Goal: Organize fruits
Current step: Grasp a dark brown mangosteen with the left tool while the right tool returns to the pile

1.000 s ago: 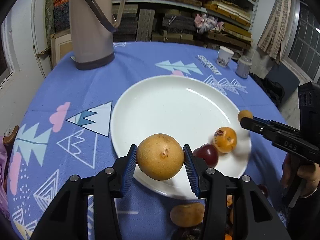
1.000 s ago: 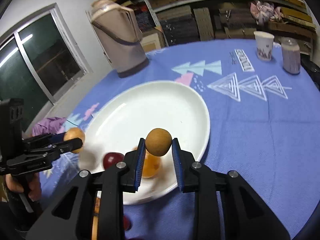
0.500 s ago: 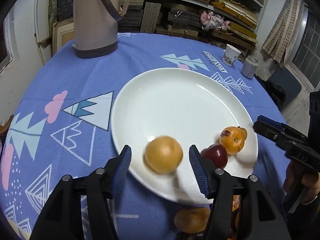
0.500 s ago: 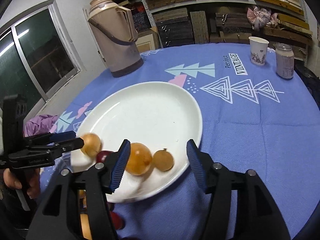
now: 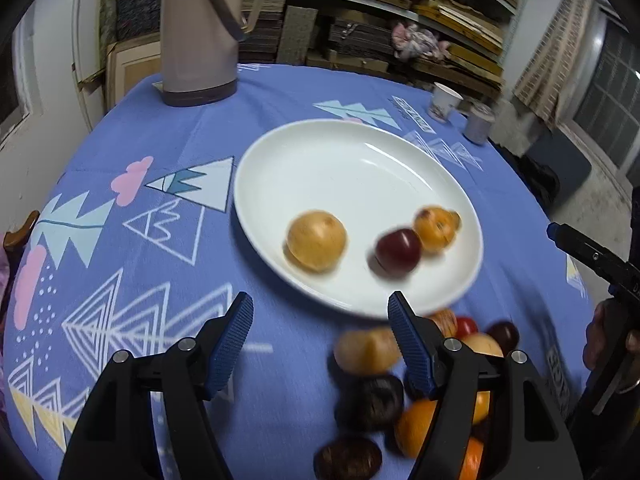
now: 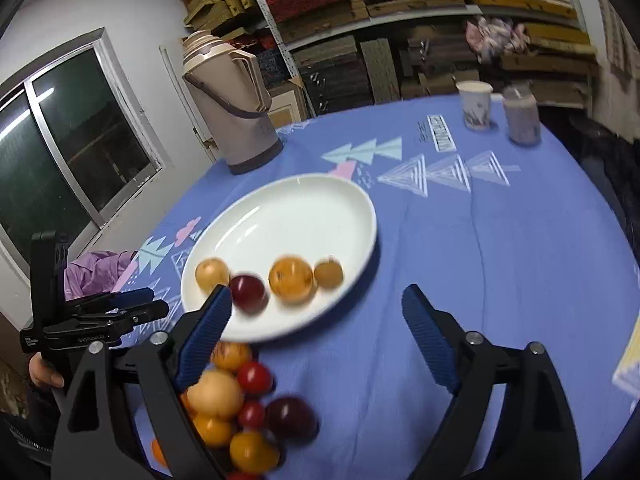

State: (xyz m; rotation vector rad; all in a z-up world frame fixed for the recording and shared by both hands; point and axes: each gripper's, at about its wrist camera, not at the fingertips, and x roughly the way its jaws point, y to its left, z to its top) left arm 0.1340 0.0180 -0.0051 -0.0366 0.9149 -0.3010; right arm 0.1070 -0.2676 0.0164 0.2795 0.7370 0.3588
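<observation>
A white plate [image 5: 340,168] [image 6: 304,208] on the blue tablecloth holds several fruits along its near edge: a yellow pear [image 5: 316,246] [image 6: 211,274], a dark red plum [image 5: 399,250] [image 6: 249,292], an orange fruit [image 5: 434,229] [image 6: 291,278] and a small brown fruit [image 6: 328,275]. A pile of loose fruit [image 5: 400,392] [image 6: 240,408] lies on the cloth in front of the plate. My left gripper [image 5: 320,338] is open and empty, just short of the plate. My right gripper [image 6: 314,336] is open and empty above the cloth by the pile.
A tall beige thermos [image 5: 200,32] [image 6: 232,104] stands at the back left. A paper cup [image 5: 444,101] [image 6: 475,105] and a can [image 5: 478,122] [image 6: 520,118] stand at the back right. Shelves of stacked boards lie behind the table.
Both grippers opened and let go: the pear and the small brown fruit now lie on the plate. Both grippers have pulled back toward the fruit pile.
</observation>
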